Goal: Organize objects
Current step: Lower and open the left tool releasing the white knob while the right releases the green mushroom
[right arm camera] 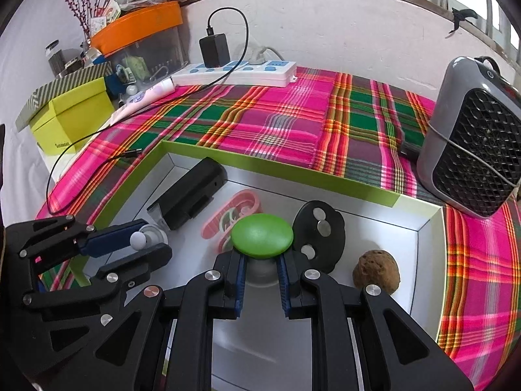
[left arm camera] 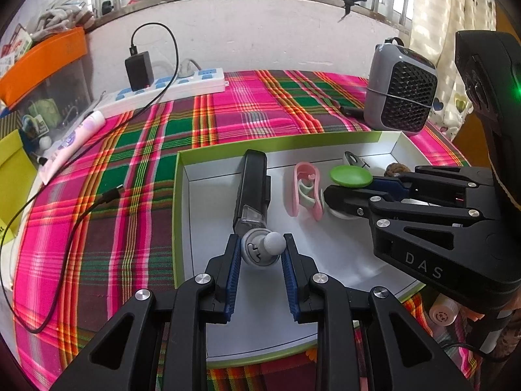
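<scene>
A green-rimmed white tray lies on the plaid cloth. My left gripper is shut on a grey ball-head mount just above the tray floor, next to a black device. The left gripper also shows in the right wrist view, closed on the same mount. My right gripper is shut on a green-topped white jar, also seen in the left wrist view. In the tray lie a pink clip, a black magnetic disc and a brown nut.
A grey fan heater stands at the tray's far right. A white power strip with a black charger and cable lies at the back. A yellow-green box, orange bin and tube crowd the left.
</scene>
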`<control>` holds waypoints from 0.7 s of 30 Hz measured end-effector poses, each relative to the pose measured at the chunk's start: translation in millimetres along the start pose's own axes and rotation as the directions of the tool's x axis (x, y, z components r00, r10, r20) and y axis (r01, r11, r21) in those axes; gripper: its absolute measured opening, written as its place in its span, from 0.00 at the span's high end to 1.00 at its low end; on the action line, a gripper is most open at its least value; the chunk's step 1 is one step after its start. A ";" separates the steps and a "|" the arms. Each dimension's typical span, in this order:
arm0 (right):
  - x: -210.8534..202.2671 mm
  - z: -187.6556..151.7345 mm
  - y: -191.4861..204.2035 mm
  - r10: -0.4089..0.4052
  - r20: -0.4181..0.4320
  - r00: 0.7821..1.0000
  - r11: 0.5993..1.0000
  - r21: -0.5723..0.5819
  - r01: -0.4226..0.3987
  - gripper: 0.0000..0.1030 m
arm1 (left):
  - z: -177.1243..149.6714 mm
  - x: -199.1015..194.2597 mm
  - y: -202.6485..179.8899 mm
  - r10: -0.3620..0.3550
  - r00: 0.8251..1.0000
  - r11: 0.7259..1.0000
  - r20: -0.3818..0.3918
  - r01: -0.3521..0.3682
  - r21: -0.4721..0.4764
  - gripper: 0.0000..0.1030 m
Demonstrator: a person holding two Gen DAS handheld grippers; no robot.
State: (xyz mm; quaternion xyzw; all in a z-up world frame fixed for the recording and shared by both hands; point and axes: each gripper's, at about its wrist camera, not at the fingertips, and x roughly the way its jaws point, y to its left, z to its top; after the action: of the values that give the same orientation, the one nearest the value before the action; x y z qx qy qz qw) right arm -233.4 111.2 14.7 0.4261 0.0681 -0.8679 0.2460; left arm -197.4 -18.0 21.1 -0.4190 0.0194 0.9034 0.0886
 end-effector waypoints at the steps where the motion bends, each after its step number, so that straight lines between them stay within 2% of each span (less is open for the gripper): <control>1: 0.0 -0.2 0.1 0.001 0.000 1.000 1.000 0.002 -0.001 0.82 | 0.0 -0.3 -0.2 0.002 1.000 1.000 0.000 -0.002 0.001 0.78; 17: -2.1 -2.6 3.9 0.006 -0.006 1.000 1.000 -0.007 -0.006 0.82 | -0.2 0.4 -0.3 0.003 1.000 1.000 0.001 -0.003 0.000 0.76; 21: -3.5 -3.2 4.5 0.001 -0.008 1.000 1.000 -0.008 -0.001 0.74 | -0.5 0.0 -0.3 0.003 1.000 1.000 0.001 -0.003 0.001 0.73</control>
State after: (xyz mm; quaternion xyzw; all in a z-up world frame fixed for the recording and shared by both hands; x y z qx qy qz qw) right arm -227.2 109.5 15.8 0.4284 0.0725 -0.8659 0.2479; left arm -197.0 -17.7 20.8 -0.4183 0.0202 0.9039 0.0874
